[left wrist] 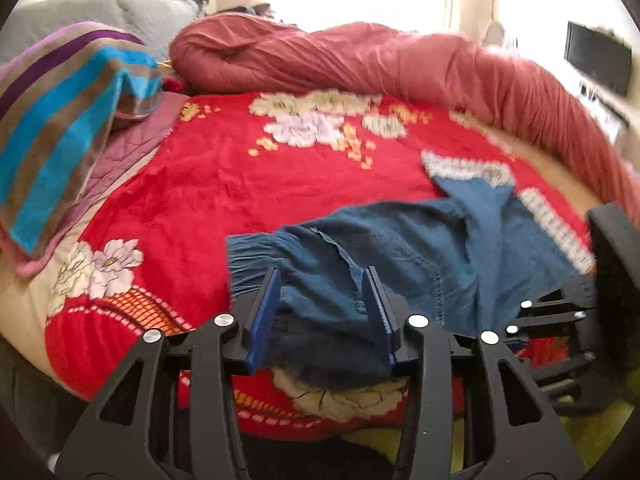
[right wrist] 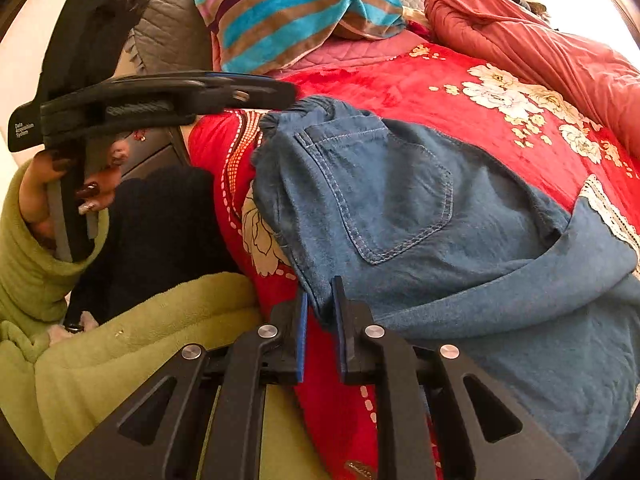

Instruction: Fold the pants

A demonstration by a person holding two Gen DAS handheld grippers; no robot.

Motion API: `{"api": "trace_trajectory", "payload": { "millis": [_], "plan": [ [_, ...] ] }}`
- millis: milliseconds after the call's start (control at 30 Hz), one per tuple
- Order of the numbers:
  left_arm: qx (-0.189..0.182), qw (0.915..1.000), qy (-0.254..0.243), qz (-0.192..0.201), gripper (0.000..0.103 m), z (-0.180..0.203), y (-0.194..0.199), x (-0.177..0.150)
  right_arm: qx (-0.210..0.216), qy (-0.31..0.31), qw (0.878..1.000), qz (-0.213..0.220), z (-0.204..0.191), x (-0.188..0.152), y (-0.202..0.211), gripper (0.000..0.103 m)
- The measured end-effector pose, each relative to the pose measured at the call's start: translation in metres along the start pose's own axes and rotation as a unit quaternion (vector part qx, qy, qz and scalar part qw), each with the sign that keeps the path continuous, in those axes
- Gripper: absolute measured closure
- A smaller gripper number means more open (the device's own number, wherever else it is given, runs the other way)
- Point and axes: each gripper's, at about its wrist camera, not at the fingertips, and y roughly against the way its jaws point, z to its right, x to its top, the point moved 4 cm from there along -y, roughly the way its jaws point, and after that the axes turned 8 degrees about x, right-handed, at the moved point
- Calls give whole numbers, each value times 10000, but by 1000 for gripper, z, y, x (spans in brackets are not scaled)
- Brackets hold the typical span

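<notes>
left gripper point(left wrist: 322, 300) wide over the pants point(left wrist: 400, 248), right gripper point(right wrist: 322, 312) narrow pinching their edge point(right wrist: 320, 300), thin hold could slip.

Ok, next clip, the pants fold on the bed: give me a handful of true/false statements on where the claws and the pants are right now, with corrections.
1. The pants are blue denim with a stitched back pocket facing up. True.
2. The left claw is clamped shut on the waistband. False: its fingers stand wide apart, with denim between and beneath them.
3. The right claw sits at the near edge of the pants, fingers narrowly parted with a bit of cloth between them. True.
4. The pants lie on a plain white sheet. False: they lie on a red floral blanket.
5. A striped blue, brown and purple pillow lies beyond the pants. True.
</notes>
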Motion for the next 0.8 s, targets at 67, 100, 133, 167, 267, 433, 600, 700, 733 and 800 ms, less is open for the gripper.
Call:
{"api": "trace_trajectory", "payload": {
  "millis": [67, 100, 133, 167, 267, 433, 600, 700, 733, 800],
  "plan": [
    [94, 9995, -128, -277, 68, 6, -18, -8, 78, -94, 9999, -52, 0, -1, 1, 79],
    [157, 9990, -164, -392, 68, 6, -25, -14, 142, -136, 9998, -43, 0, -1, 4, 74],
    [210, 9985, -204, -458, 68, 6, -30, -21, 158, -153, 9998, -17, 0, 1, 7, 72],
    [247, 9985, -223, -434, 68, 4, -30, -24, 162, -166, 9997, 49, 0, 3, 12, 69],
    [305, 9986, -278, -342, 68, 3, -26, -27, 70, -251, 9990, 351, 4, 12, 27, 63],
    [273, 9988, -246, -312, 68, 2, -24, -30, -377, -481, 9980, 166, 17, 12, 15, 59],
    [198, 9991, -221, -301, 68, 2, -23, -32, -735, -949, 9918, -430, 43, -8, -9, 53],
    [235, 9990, -223, -292, 68, 2, -23, -32, -754, -913, 9921, -414, 41, -6, -7, 53],
    [244, 9990, -216, -292, 68, 2, -23, -32, -755, -914, 9921, -399, 41, -6, -5, 53],
    [264, 9990, -213, -292, 68, 3, -23, -32, -772, -966, 9917, -356, 42, -5, -1, 48]
  ]
}}
